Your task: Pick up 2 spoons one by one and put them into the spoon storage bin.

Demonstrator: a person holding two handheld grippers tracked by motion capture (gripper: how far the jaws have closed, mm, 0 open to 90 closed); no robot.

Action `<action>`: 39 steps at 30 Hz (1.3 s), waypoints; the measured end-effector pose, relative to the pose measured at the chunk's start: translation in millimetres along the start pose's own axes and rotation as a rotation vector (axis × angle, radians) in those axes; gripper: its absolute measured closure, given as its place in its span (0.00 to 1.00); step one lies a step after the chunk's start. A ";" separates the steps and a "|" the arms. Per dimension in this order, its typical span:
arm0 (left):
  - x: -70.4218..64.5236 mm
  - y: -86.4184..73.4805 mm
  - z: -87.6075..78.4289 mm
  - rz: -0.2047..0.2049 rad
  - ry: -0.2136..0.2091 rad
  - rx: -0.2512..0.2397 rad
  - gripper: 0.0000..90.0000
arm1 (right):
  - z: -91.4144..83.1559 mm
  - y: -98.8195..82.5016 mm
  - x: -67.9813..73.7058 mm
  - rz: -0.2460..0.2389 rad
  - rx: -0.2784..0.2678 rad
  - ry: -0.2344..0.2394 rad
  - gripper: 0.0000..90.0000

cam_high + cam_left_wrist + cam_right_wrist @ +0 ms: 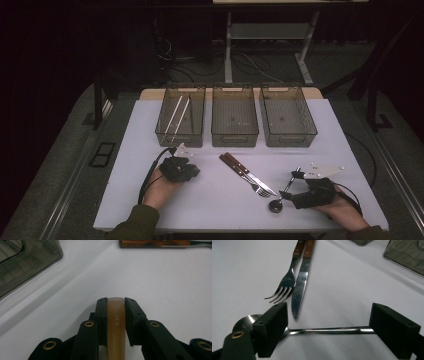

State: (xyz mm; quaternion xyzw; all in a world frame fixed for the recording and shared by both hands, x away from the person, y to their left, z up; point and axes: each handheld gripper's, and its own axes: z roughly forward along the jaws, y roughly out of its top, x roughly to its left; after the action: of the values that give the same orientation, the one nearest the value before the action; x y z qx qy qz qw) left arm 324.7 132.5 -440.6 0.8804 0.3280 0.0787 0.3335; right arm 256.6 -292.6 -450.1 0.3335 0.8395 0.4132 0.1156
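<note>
Between the right gripper's (pixel 328 333) two wide-spread jaws lies a steel spoon (pixel 324 330), its handle running crosswise from one pad to the other and its bowl tucked behind the near jaw; the pads stand at its two sides but I cannot see them pressing, so I read this gripper as open around the spoon, not holding it. Just ahead of those jaws a knife (pixel 300 287) and a fork (pixel 287 285) with wooden handles lie side by side, the knife's tip close to the spoon's handle. Farther ahead stand three clear bins (pixel 234 116), the one nearest the left gripper (pixel 116 312) already holding two pale sticks (pixel 177 114). That left gripper has its jaws nearly closed on its own amber strip, with nothing from the table between them. The likely trouble is in the grip: the jaws span the spoon's length and not its width, so closing may push it, spin it flat on the smooth white table (pixel 210 200), or knock it into the knife. A thin handle lying flat may also slip under the pads.
</note>
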 end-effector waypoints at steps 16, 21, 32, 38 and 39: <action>-0.4 6.6 -7.0 -0.005 -0.026 -0.018 0.81 | 0.2 0.3 -0.8 -0.002 0.003 -0.003 0.17; -0.4 15.4 -6.2 -0.003 -0.045 -0.029 0.81 | -0.8 0.5 -0.6 -0.003 -0.001 -0.004 0.17; -1.4 38.0 -3.3 0.002 -0.077 -0.061 0.81 | -0.3 0.7 0.7 -0.010 -0.001 0.006 0.17; -2.3 49.7 -4.8 0.011 -0.090 -0.094 0.81 | 0.9 0.7 0.4 0.011 -0.016 0.019 0.17; -2.0 51.6 -5.1 0.010 -0.095 -0.101 0.81 | 1.3 0.7 0.3 0.015 -0.018 0.021 0.17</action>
State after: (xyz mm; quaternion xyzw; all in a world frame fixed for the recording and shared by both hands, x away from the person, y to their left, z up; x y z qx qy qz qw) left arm 348.5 104.9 -403.6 0.8668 0.3029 0.0551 0.3923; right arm 257.4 -291.3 -450.4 0.3342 0.8343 0.4252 0.1069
